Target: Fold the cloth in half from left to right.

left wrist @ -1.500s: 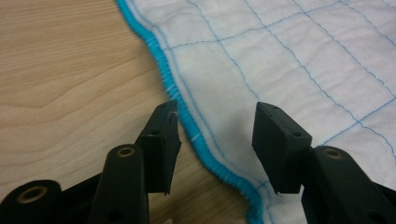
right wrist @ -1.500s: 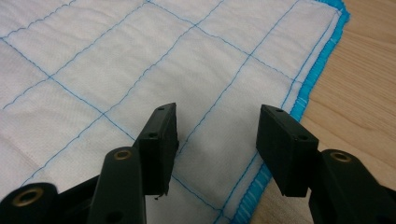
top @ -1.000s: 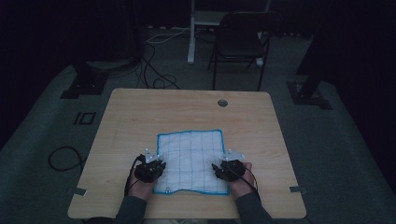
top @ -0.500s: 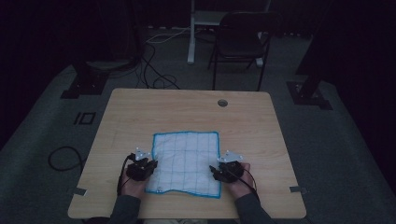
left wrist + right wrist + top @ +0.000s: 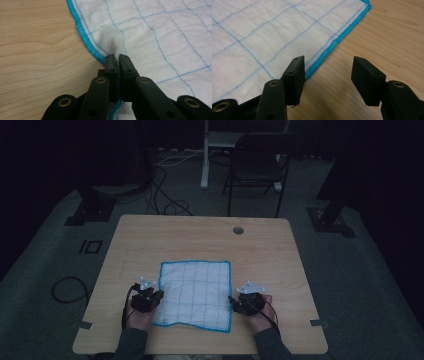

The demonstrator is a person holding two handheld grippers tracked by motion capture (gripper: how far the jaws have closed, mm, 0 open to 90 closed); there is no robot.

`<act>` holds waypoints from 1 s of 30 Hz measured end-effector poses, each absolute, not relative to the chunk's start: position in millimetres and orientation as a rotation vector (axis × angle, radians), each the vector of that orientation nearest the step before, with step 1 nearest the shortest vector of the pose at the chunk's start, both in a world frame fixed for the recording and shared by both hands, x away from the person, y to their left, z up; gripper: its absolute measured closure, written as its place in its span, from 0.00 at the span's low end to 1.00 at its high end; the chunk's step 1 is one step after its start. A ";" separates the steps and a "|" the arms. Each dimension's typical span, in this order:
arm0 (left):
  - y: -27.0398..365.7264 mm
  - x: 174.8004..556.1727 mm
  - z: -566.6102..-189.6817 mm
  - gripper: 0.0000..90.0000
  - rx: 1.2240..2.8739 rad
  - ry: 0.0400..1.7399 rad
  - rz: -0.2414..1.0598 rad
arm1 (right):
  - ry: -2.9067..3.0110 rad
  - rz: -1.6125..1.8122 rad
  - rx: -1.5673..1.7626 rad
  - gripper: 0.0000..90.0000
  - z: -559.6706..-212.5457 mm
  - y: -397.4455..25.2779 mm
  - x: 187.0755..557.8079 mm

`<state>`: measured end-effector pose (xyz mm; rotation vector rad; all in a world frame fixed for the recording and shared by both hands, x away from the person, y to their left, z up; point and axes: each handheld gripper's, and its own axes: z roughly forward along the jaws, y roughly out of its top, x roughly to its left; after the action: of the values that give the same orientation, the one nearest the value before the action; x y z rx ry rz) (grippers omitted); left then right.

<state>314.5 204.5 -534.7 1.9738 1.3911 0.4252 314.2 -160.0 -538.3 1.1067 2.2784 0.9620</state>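
A white cloth [image 5: 196, 295] with a blue grid and blue hem lies flat on the wooden table [image 5: 200, 240] near the front edge. My left gripper [image 5: 156, 296] is shut on the cloth's left edge; in the left gripper view its jaws pinch the blue hem [image 5: 87, 41] and a small fold of cloth [image 5: 160, 32] rises ahead of them. My right gripper [image 5: 233, 301] stands open at the cloth's right edge. In the right gripper view the hem [image 5: 337, 41] of the cloth [image 5: 262, 32] lies just beside the left jaw, with bare wood between the jaws.
A round cable hole [image 5: 238, 230] sits near the table's far edge. A dark chair [image 5: 257, 165] and a white post [image 5: 206, 155] stand behind the table. Cables [image 5: 165, 195] trail over the floor at the back left.
The cloth has shifted left and slightly toward the front with my left gripper. My right gripper has let go of the right edge and now stands open beside it.
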 end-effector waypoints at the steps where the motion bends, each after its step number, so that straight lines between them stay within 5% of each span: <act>1: 205.4 314.7 -534.8 0.97 1.970 1.400 0.423 | 2.281 0.957 1.107 0.50 -538.6 -160.3 314.0; 30: 186.4 307.2 -487.9 0.97 1.905 1.168 0.418 | 2.290 0.945 1.112 0.50 -539.5 -161.8 312.7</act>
<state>307.2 186.4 -487.9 1.9051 1.1678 0.4177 312.7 -161.8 -539.5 1.1119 2.2901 0.9447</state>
